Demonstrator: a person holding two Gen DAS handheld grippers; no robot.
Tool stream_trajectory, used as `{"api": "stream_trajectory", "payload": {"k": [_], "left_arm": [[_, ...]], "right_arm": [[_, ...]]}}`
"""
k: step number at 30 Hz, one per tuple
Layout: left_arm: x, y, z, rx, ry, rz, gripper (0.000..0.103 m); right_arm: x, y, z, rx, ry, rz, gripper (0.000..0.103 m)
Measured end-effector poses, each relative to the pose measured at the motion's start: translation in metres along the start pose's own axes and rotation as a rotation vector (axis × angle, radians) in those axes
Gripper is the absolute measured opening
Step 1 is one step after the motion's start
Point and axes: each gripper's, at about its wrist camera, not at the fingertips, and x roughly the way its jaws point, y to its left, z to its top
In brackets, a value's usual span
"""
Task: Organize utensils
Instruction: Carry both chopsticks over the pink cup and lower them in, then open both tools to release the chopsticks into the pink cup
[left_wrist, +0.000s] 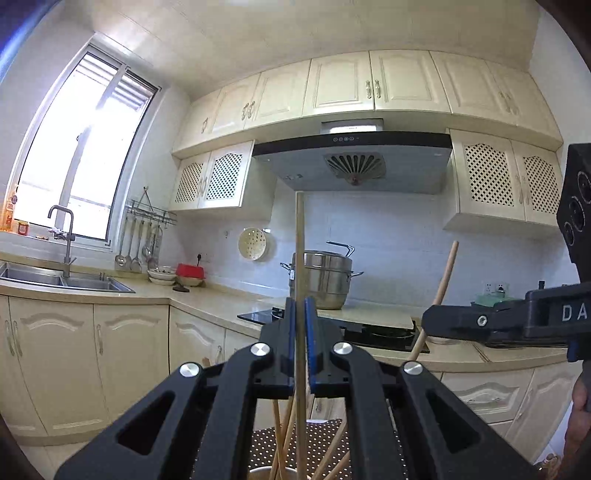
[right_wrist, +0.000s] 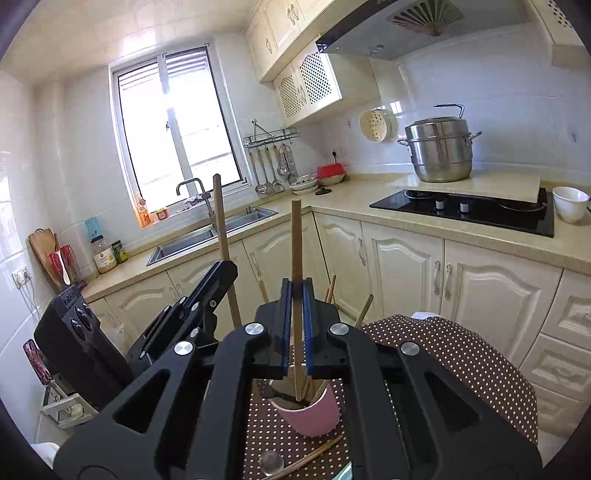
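In the left wrist view my left gripper (left_wrist: 301, 306) is shut on a wooden chopstick (left_wrist: 300, 236) that stands upright between the blue pads. The right gripper (left_wrist: 428, 321) comes in from the right, shut on a second chopstick (left_wrist: 447, 271). In the right wrist view my right gripper (right_wrist: 295, 286) pinches that chopstick (right_wrist: 296, 240) upright, its lower end at the mouth of a pink cup (right_wrist: 314, 417). The cup holds several more chopsticks (right_wrist: 365, 306). The left gripper (right_wrist: 229, 267) is at the left with its chopstick (right_wrist: 221, 221).
The cup stands on a brown polka-dot cloth (right_wrist: 454, 354). Loose chopsticks (right_wrist: 310, 458) and a glass ball (right_wrist: 271, 461) lie on it near me. Behind are cream cabinets, a sink (right_wrist: 207, 236), a black hob (right_wrist: 472, 210), a steel pot (right_wrist: 439, 151) and a white cup (right_wrist: 570, 203).
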Motion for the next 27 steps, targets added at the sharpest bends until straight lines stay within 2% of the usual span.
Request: {"api": "stream_trajectory", "payload": {"k": [10, 18, 24, 25, 27], "left_arm": [[0.020, -0.004, -0.024, 0.023, -0.042, 0.066, 0.005], [0.030, -0.002, -0.044, 0.047, 0.026, 0.047, 0.006], [0.029, 0.004, -0.053, 0.029, 0.079, 0.028, 0.007], [0.028, 0.005, -0.053, 0.027, 0.096, 0.022, 0.008], [0.028, 0.007, -0.051, 0.012, 0.124, 0.016, 0.022]], "right_arm": [[0.040, -0.013, -0.026, -0.004, 0.100, 0.025, 0.006], [0.054, -0.019, -0.045, 0.012, 0.149, 0.032, 0.006], [0.058, -0.017, -0.052, 0.019, 0.172, 0.035, 0.006], [0.058, -0.017, -0.054, 0.021, 0.175, 0.034, 0.006], [0.057, -0.017, -0.055, 0.024, 0.178, 0.031, 0.006]]}}
